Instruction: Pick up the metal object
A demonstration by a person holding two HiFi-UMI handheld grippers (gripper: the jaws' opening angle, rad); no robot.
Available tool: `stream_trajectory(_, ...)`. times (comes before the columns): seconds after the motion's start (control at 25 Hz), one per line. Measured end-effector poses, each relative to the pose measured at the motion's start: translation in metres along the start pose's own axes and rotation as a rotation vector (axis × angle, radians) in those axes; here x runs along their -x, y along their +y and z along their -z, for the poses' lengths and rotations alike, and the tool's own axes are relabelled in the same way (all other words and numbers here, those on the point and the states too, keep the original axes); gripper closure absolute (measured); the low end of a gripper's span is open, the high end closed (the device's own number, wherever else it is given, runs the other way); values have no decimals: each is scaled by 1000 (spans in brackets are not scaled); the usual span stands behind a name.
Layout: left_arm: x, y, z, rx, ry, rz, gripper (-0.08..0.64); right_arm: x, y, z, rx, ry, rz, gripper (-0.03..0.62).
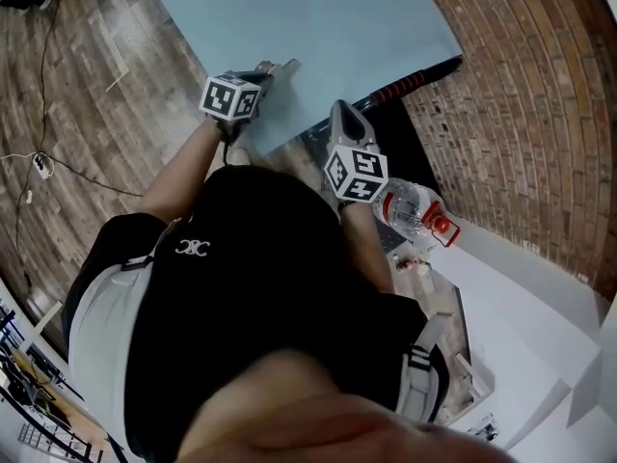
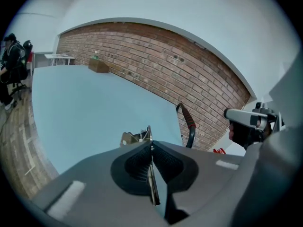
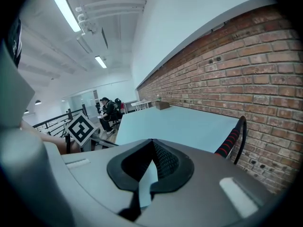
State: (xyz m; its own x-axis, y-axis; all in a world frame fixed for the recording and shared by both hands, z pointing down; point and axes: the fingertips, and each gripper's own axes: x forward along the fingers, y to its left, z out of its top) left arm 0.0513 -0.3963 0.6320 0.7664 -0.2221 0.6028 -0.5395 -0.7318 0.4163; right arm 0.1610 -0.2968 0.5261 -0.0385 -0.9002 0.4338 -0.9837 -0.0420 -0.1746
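Pale blue tabletop beside a brick wall: at 11 o'clock your left gripper is clenched on the metal object, a thin bracket. At 4 o'clock from it, your right gripper has its jaws pressed together, empty.

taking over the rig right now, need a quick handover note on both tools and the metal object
Left tool: shut on the metal object. A thin plate is pinched between the pads, and its bracket end pokes out past the tips.
Right tool: shut with nothing in it, held to the right of the left tool.
Metal object: in the left tool, at the near edge of the light blue table. I can't tell whether it has cleared the surface.
Done: the grasp is made.
Left: confirm the object is lifted clear, with a firm grip.
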Motion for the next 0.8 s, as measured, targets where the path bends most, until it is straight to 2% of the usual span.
stream_trajectory(0.2, 20, -19, -24, -16, -85, -9, 552, -2, -2, -2, -9, -7, -28, 578)
stream_trajectory(0.32, 32, -35, -38, -61, -128, -23, 552, -1, -4, -6, -27, -33, -35, 578)
stream_trajectory(0.64, 65, -63, -59, -96, -208, -75, 554, 8, -18, -22, -105, -129, -17, 580)
stream_trajectory(0.8, 82, -75, -73, -125, -252, -106, 554, 6, -24, -26, -126, -144, 1, 581)
